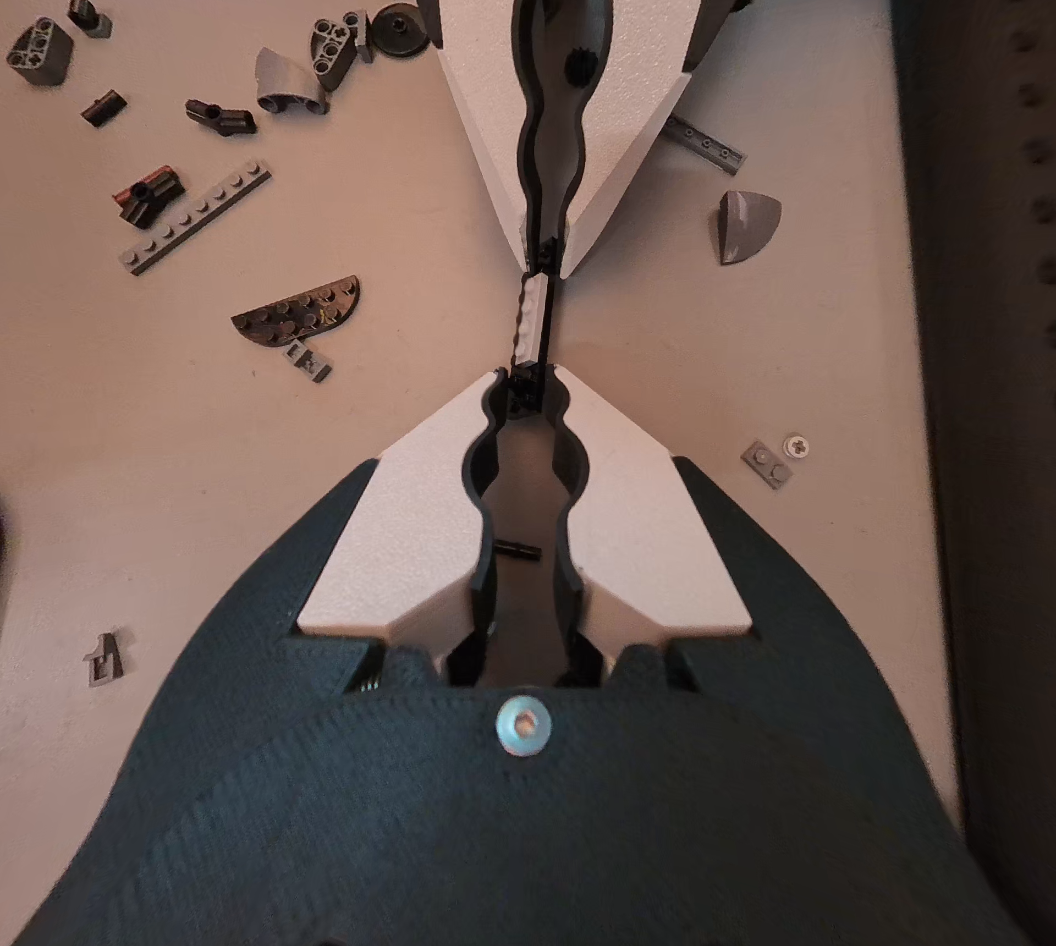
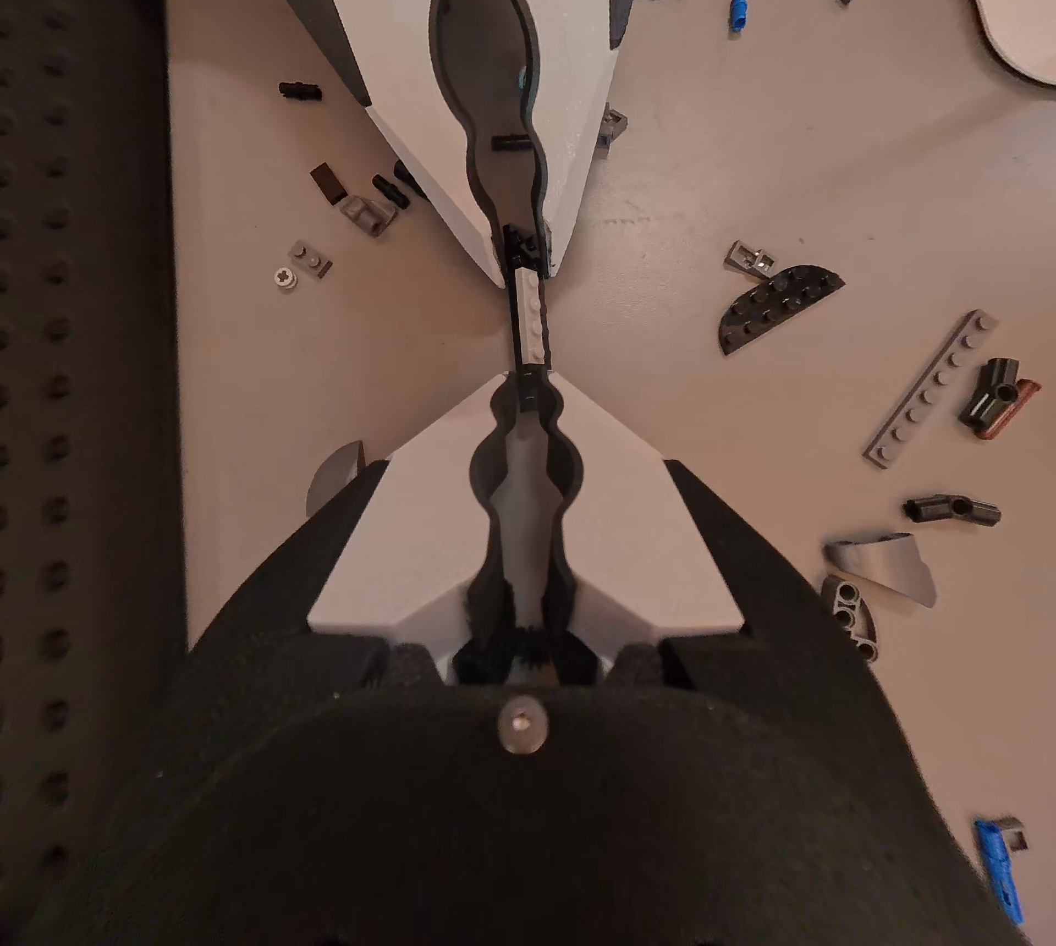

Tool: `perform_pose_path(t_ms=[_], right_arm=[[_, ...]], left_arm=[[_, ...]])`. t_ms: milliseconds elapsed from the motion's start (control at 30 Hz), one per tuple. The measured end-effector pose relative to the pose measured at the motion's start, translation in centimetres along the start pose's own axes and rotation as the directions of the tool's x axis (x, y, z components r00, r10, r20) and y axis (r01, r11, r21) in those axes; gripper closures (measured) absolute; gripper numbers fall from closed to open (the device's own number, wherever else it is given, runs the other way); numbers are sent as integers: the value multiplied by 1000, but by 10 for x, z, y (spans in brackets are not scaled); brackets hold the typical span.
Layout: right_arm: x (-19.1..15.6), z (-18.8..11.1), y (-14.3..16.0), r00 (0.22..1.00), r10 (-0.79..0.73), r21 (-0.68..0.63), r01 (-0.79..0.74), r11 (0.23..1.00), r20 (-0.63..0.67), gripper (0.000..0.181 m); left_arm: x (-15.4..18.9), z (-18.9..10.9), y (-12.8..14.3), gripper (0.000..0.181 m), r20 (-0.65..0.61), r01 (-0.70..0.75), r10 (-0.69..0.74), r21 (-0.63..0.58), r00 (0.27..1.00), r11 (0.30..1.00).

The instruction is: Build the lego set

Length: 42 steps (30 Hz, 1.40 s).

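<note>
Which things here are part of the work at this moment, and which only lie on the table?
In use:
- left gripper
- right gripper
- thin black-and-white assembly, clamped at each end by one gripper

Lying about:
- long grey plate
- dark half-round plate
- grey curved wedge
- blue pin
- small round white piece

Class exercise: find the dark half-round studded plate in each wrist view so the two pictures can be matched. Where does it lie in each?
Left wrist view: half-round plate lies left of centre, on the table.
Right wrist view: half-round plate lies right of centre.
Shared landmark: the long grey studded strip lying beside it in both.
</note>
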State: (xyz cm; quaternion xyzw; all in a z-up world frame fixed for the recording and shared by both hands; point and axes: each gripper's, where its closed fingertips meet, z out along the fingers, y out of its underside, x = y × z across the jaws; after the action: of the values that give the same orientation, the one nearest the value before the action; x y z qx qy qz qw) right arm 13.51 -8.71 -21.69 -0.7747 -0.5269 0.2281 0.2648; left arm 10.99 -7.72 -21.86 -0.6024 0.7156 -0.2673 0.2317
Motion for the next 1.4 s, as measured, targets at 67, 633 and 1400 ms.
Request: perform_pose_path(t_ms=[67, 633, 1400], right_arm=[[1, 0, 0, 1000, -17, -4, 17, 1000, -17, 176], [3, -4, -8, 994, -76, 24, 77, 997, -74, 176], [9, -15, -30, 884, -323, -59, 322, 945, -340, 169]], left_arm=[[-1, -1, -1, 171, 12, -7, 7, 3, 1000, 1000], [-7, 6, -3, 173, 134, -153, 158, -42, 978, 987], [-8, -14, -21, 175, 233, -208, 210, -33, 950, 978]])
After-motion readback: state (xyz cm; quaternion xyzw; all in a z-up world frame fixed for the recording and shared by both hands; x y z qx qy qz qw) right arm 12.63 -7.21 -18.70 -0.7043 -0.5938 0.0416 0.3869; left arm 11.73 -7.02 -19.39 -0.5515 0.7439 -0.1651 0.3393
